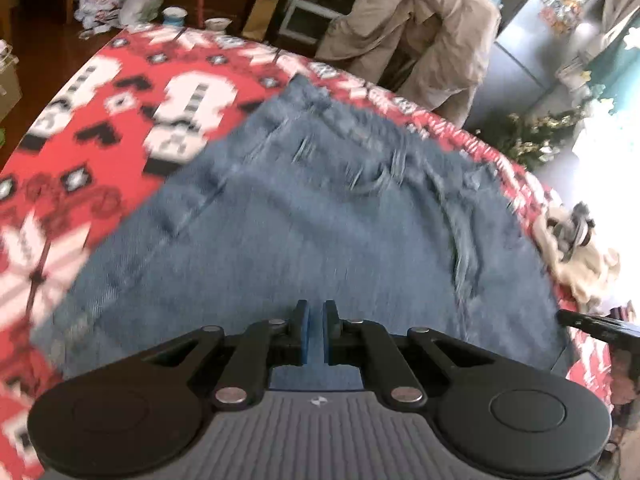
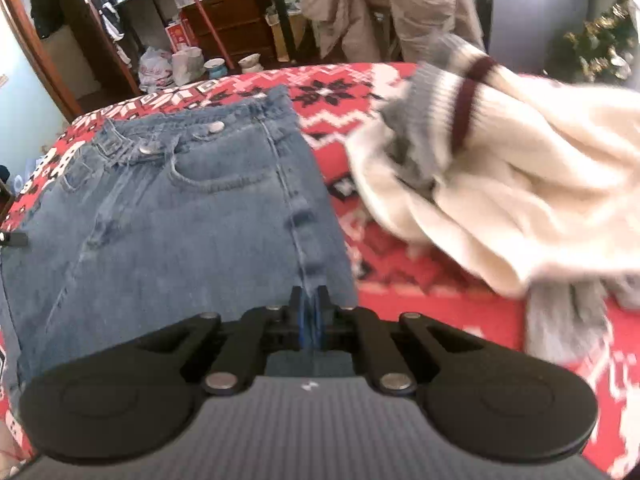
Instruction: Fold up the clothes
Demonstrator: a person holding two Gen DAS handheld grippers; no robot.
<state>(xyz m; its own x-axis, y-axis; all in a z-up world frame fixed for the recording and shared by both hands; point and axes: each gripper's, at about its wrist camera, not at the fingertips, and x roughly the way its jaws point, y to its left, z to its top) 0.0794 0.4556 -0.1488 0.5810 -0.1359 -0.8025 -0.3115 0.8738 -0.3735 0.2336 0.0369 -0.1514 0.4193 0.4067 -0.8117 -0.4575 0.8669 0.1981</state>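
Note:
Blue jeans (image 1: 312, 232) lie spread on a red patterned blanket (image 1: 100, 128), waistband at the far end. They also show in the right wrist view (image 2: 168, 224). My left gripper (image 1: 316, 320) is over the near part of the jeans, its jaws nearly closed with a narrow gap; denim shows in the gap, and I cannot tell if it is pinched. My right gripper (image 2: 309, 312) is shut on the jeans' right side seam near the near edge. The tip of the other gripper (image 1: 592, 324) shows at the right edge.
A cream sweater (image 2: 520, 184) with grey and maroon striped cuff lies heaped on the blanket to the right of the jeans. A beige coat (image 1: 420, 36) hangs over a chair beyond the table. Bowls (image 1: 174, 16) and bags stand at the far left.

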